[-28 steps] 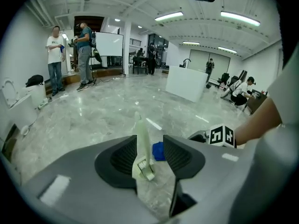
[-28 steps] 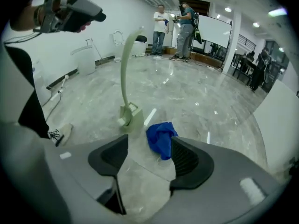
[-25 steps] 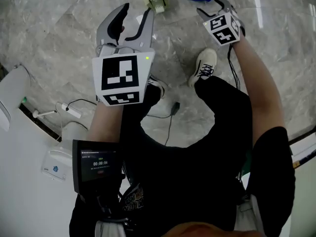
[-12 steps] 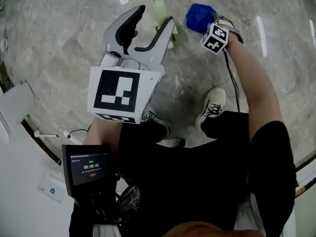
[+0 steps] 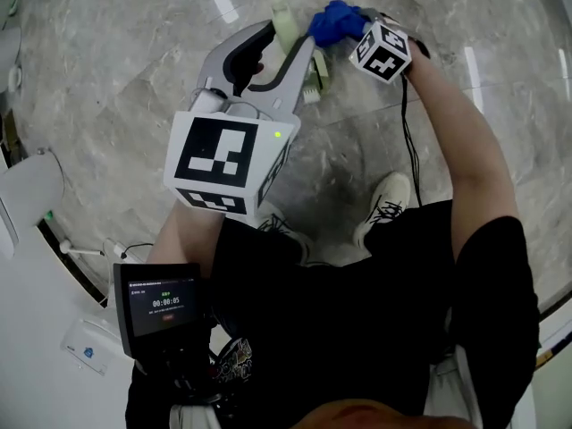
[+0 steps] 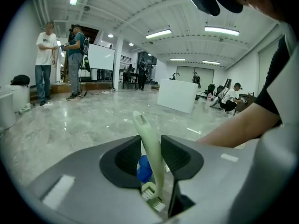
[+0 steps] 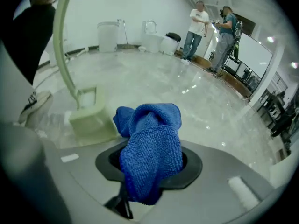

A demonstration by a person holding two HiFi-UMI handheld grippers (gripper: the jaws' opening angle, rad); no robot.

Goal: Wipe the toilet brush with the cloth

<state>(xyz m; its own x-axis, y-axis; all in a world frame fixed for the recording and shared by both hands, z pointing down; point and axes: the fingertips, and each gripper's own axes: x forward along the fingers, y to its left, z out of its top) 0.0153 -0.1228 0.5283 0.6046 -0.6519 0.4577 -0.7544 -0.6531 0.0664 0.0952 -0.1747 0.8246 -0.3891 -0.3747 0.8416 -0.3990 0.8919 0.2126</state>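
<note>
The pale green toilet brush (image 5: pixel 284 21) stands upright on the marble floor, its head (image 5: pixel 315 79) low by the jaw tip. My left gripper (image 5: pixel 286 41) has just been closing, and its pads now press on the brush handle (image 6: pixel 150 148); the bristles (image 6: pixel 152 193) show below. My right gripper (image 5: pixel 356 32) has also just been closing and is shut on the bunched blue cloth (image 5: pixel 335 21), which hangs over its jaws (image 7: pixel 152 160). The cloth is right beside the handle. In the right gripper view the brush handle (image 7: pixel 63 55) curves up from its block-shaped head (image 7: pixel 89 113).
The person's two shoes (image 5: pixel 384 199) stand on the floor below the grippers, with a cable beside them. A white fixture (image 5: pixel 22 195) sits at the left edge. People (image 6: pixel 46 59) stand far off, near a white box (image 6: pixel 177 94) and white fixtures (image 7: pixel 107 36).
The right gripper took up the blue cloth and carried it left to the brush. The left gripper's wide-open jaws came in around the brush handle.
</note>
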